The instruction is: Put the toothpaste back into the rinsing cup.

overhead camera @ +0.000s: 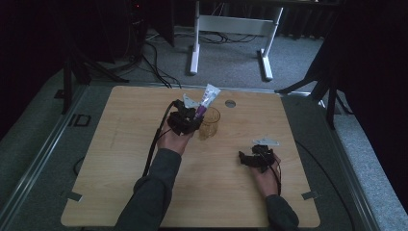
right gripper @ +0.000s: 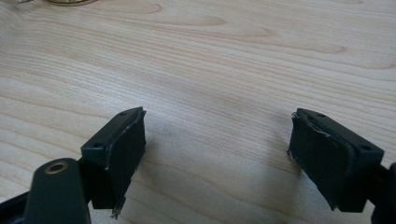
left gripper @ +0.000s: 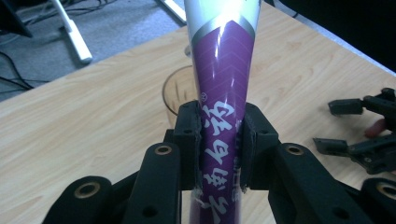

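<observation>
Pinching a soft purple tube [left gripper: 219, 116] mid-body, the left tool [left gripper: 219, 144] is hovering beside the cup [overhead camera: 210, 122]; the right tool [right gripper: 217, 158], at four o'clock, is gaping empty.

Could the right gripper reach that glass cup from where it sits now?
Probably yes. The right gripper is open, holding nothing, with bare table between it and the cup. The left gripper, holding the purple tube, crowds the cup's far side.

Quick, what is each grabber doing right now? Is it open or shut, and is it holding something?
Left gripper: shut on the purple tube, held over the glass cup.
Right gripper: open, holding nothing, above the wooden table.
</observation>
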{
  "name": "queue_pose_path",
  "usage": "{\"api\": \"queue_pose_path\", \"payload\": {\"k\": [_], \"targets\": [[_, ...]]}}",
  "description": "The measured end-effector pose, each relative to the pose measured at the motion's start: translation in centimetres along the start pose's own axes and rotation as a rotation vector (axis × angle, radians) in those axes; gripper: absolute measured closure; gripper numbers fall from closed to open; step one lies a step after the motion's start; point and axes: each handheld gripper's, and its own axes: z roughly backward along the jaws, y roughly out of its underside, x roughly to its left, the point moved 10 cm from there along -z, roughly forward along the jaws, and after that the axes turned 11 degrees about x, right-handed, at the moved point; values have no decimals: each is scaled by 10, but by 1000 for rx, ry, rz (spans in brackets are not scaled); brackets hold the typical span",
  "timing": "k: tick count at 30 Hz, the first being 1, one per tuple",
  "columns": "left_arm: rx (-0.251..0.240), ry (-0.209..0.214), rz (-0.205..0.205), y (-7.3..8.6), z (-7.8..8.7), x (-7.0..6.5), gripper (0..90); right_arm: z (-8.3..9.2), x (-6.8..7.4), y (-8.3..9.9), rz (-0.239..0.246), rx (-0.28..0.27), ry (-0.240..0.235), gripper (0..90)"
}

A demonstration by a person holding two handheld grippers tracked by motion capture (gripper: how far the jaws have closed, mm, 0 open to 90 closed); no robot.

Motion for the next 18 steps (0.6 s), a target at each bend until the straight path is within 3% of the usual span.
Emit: {"api": "queue_pose_path", "payload": {"k": [11,18], "targets": [[-29,-23,-17,-14,3,7,718,0,0,0,-1,0,0,185],[-55,-15,-2,-23,3,9,718,0,0,0,0,0,-1,185]]}}
